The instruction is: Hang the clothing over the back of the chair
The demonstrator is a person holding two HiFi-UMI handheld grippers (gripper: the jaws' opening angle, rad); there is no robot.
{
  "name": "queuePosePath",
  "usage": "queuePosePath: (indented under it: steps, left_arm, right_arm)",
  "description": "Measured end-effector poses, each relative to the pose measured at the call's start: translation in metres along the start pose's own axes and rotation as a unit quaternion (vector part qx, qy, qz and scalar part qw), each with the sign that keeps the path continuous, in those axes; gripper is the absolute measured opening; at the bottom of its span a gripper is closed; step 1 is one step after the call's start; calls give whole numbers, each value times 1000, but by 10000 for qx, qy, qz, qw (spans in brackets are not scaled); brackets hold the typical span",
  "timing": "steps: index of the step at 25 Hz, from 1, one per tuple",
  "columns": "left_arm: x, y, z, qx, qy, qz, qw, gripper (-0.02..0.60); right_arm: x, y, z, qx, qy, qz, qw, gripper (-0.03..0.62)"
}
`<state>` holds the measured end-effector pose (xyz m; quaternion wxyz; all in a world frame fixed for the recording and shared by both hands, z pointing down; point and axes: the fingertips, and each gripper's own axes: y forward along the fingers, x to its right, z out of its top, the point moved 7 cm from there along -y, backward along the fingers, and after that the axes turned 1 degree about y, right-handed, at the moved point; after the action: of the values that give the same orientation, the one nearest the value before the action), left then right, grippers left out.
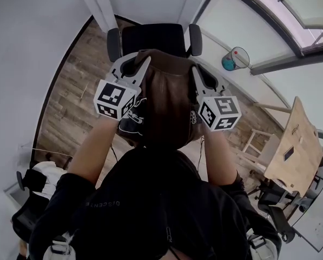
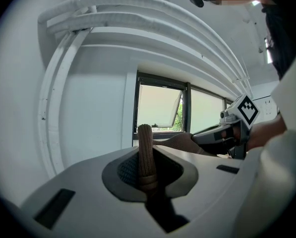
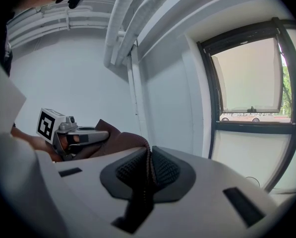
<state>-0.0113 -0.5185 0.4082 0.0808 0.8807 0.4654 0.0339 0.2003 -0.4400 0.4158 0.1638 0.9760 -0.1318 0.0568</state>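
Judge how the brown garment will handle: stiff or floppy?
Probably floppy: the brown garment sags between the left gripper and right gripper. Likely thin: both jaws pinch a bunched edge nearly shut. It should drape readily over the chair.

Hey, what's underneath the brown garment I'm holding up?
A black chair: its far part and both armrests show past the edge of the brown garment. The nearer part of the chair and the floor below it are covered by the hanging cloth.
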Motion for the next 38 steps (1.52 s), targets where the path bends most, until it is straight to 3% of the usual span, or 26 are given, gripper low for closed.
queuePosePath:
  steps: [19, 29, 34, 38]
  left_arm:
    - [-5, 23, -43, -544, -228, 9, 9983, 49]
    - [-5, 32, -63, -897, -538, -66, 9945, 51]
    - [-10, 35, -70, -1083, -586, -48, 9924, 151]
    - [-13, 36, -69, -1077, -568, 28, 9925, 216]
  right_arm:
    - [19, 27, -37, -585, 361, 43, 9976, 87]
    - [27, 34, -55, -961, 632, 111, 9933, 122]
    - [31, 38, -61, -1165, 725, 108, 9905, 172]
    - [38, 41, -65, -1312, 861, 111, 9875, 253]
